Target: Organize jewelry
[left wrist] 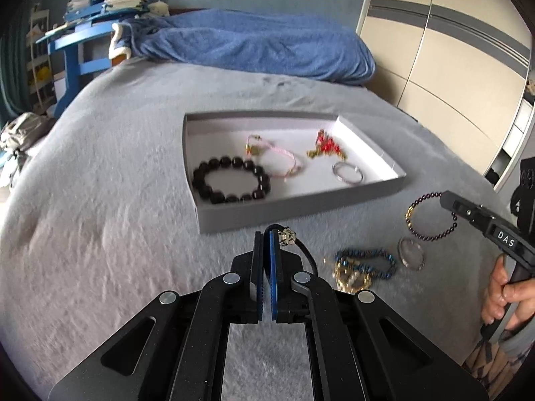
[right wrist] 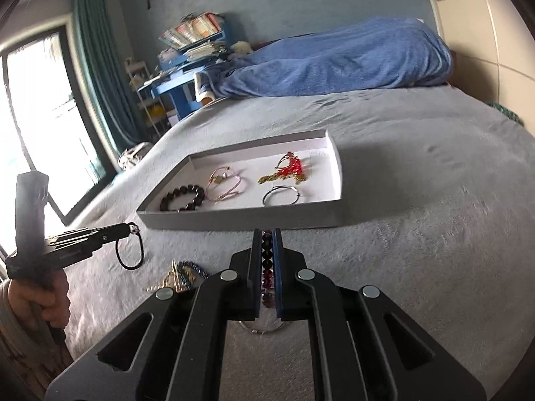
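A grey tray (left wrist: 301, 209) (right wrist: 240, 219) lies on the bed and holds a black bead bracelet (left wrist: 231, 179), a pink cord bracelet (left wrist: 274, 155), a red and gold piece (left wrist: 326, 145) and a silver ring bangle (left wrist: 347, 172). My left gripper (left wrist: 267, 234) is shut on a black cord bracelet with a silver charm (left wrist: 287, 237), just short of the tray's near wall; it also shows in the right wrist view (right wrist: 128, 250). My right gripper (right wrist: 266, 234) is shut on a dark purple bead bracelet (right wrist: 266, 267) (left wrist: 431, 215), right of the tray.
On the grey blanket near the grippers lie a blue bead and gold chain pile (left wrist: 362, 265) (right wrist: 182, 275) and a silver bangle (left wrist: 411, 254) (right wrist: 264, 329). A blue blanket heap (left wrist: 254, 43) lies at the bed's far end. A wardrobe (left wrist: 451, 50) stands to the right.
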`<state>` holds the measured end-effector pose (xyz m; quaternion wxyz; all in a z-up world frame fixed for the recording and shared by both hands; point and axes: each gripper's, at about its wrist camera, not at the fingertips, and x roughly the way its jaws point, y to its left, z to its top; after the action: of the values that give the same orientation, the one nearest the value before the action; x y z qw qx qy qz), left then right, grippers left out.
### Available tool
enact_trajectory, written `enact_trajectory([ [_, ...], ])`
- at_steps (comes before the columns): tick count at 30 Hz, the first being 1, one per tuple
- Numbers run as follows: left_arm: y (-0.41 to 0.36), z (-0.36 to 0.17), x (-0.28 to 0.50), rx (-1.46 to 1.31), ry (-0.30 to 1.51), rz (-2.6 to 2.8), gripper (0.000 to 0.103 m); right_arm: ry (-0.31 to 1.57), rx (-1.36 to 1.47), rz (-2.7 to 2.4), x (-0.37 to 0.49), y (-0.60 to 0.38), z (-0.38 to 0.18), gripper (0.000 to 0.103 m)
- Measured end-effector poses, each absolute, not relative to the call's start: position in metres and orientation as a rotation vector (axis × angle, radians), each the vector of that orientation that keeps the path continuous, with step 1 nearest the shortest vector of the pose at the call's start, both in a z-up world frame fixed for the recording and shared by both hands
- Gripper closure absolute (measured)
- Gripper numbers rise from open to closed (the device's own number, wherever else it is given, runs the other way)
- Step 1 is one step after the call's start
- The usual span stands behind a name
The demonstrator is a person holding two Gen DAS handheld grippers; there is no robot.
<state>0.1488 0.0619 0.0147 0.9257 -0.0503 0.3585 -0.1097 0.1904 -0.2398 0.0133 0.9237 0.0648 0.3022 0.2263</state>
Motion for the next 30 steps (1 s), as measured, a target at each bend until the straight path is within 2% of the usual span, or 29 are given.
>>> enact_trajectory([
  [15, 0.058, 0.041, 0.177, -0.037, 0.686, -0.253, 0.099, 0.6, 0.102, 0.449, 0.217, -0.229, 0.029, 0.097],
  [30, 0.037, 0.055, 0.24, -0.021, 0.665, -0.255, 0.099, 0.541, 0.03, 0.552, 0.274, -0.167, 0.066, 0.097],
])
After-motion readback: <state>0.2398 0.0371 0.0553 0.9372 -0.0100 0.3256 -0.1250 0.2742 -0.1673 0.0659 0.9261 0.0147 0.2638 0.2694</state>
